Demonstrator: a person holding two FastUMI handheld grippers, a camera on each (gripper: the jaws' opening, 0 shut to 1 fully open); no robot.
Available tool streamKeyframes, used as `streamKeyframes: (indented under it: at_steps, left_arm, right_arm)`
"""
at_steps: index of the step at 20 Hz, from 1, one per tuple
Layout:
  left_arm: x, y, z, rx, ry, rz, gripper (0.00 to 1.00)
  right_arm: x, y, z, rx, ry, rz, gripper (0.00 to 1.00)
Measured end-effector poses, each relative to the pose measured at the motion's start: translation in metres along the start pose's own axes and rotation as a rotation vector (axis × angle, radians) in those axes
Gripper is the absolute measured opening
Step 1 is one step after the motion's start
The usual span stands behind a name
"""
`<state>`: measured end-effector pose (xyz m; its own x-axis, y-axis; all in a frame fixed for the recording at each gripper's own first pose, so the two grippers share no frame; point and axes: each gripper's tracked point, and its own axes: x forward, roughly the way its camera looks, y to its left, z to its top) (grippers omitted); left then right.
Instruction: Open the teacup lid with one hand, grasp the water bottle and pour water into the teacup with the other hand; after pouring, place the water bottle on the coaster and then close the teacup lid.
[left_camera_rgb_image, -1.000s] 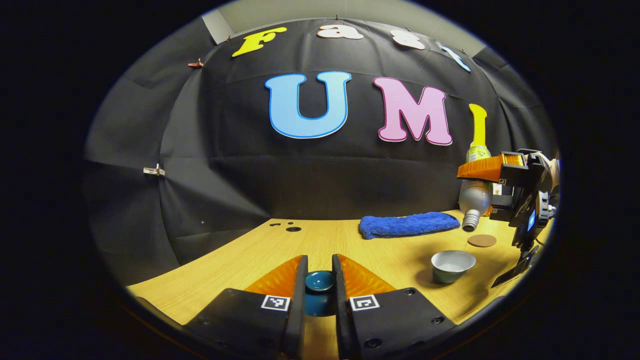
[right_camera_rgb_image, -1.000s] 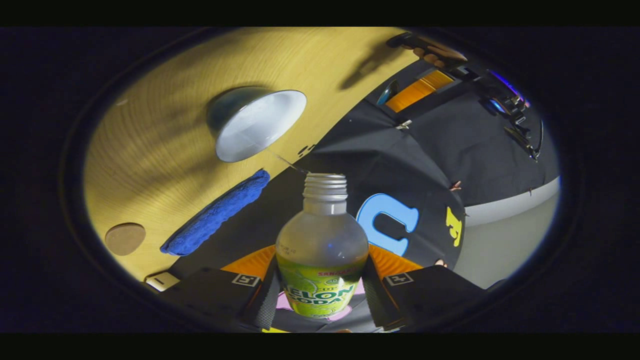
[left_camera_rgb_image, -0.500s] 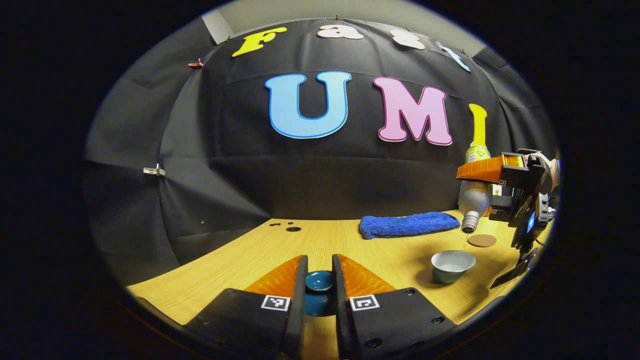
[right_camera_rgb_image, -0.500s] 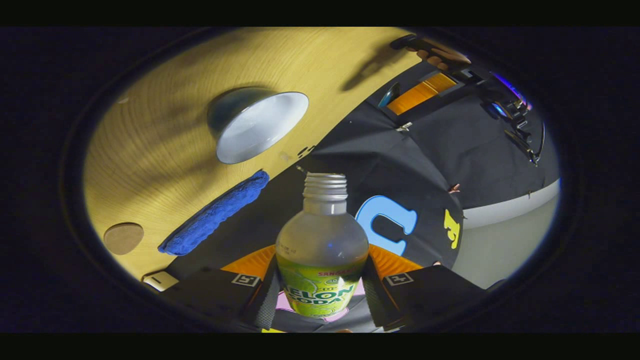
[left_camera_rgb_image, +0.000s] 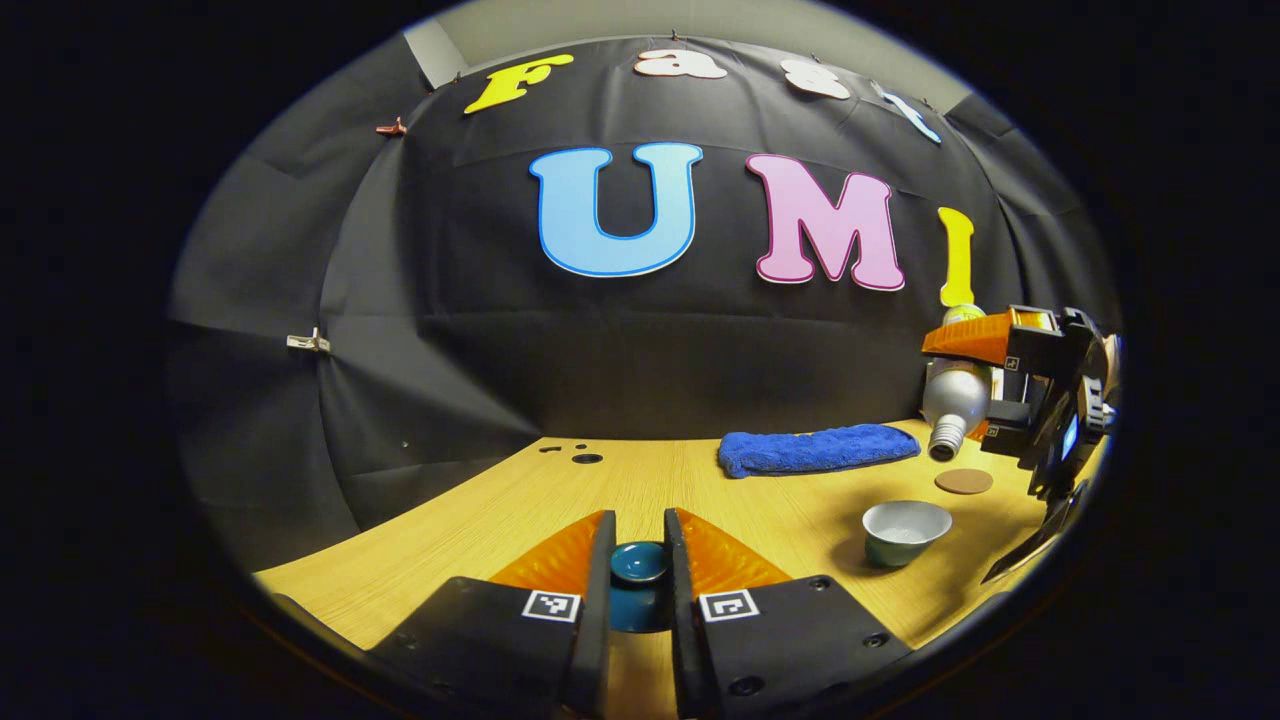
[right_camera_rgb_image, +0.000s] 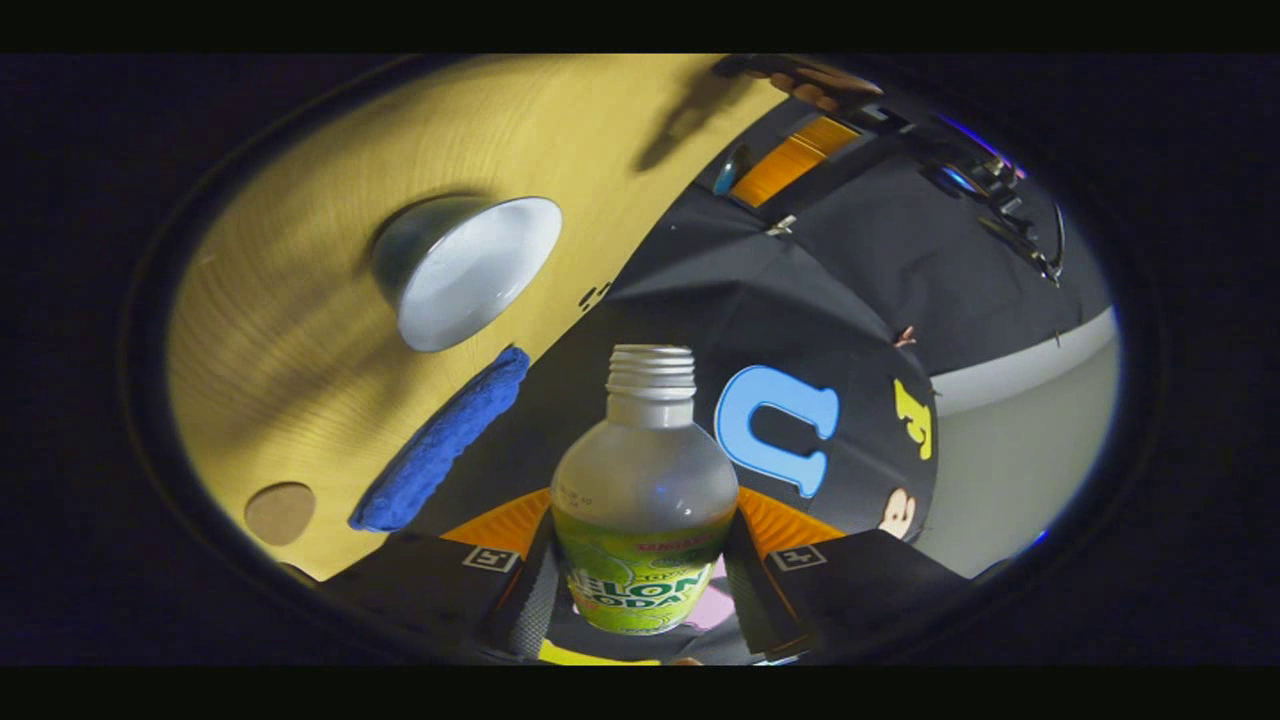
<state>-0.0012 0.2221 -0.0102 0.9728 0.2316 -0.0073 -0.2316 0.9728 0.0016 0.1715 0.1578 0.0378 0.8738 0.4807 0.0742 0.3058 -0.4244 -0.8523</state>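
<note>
My left gripper (left_camera_rgb_image: 638, 530) is low over the wooden table, shut on the small teal teacup lid (left_camera_rgb_image: 640, 563). The open teacup (left_camera_rgb_image: 905, 530), grey with a pale inside, stands to the right on the table (left_camera_rgb_image: 560, 500). Above and beyond the cup, my right gripper (left_camera_rgb_image: 975, 350) is shut on the water bottle (left_camera_rgb_image: 953, 398), whose uncapped mouth slants down to the left. In the right gripper view the bottle (right_camera_rgb_image: 645, 500) sits between my fingers (right_camera_rgb_image: 642, 535), with the teacup (right_camera_rgb_image: 465, 270) ahead and to the left. The round brown coaster (left_camera_rgb_image: 964, 481) lies behind the cup.
A folded blue cloth (left_camera_rgb_image: 815, 448) lies at the back of the table, left of the coaster (right_camera_rgb_image: 280, 512). The cloth (right_camera_rgb_image: 440, 440) sits between cup and coaster in the right gripper view. Two small holes (left_camera_rgb_image: 585, 458) mark the tabletop near the booth wall.
The thin stream from the bottle's mouth into the teacup has stopped. My right gripper has swung the bottle's mouth up and away from the cup. The left gripper has stayed still with the lid.
</note>
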Motion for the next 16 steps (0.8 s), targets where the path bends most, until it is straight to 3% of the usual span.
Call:
streamKeyframes:
  at_steps: [8,16]
  left_arm:
    - [0.000,0.000,0.000,0.000,0.000,-0.002,0.29]
    - [0.000,0.000,0.000,0.001,-0.001,-0.002,0.29]
  right_arm:
    - [-0.034,0.012,-0.022,0.559,0.169,0.032,0.76]
    - [-0.072,0.012,-0.066,1.283,0.338,0.018,0.76]
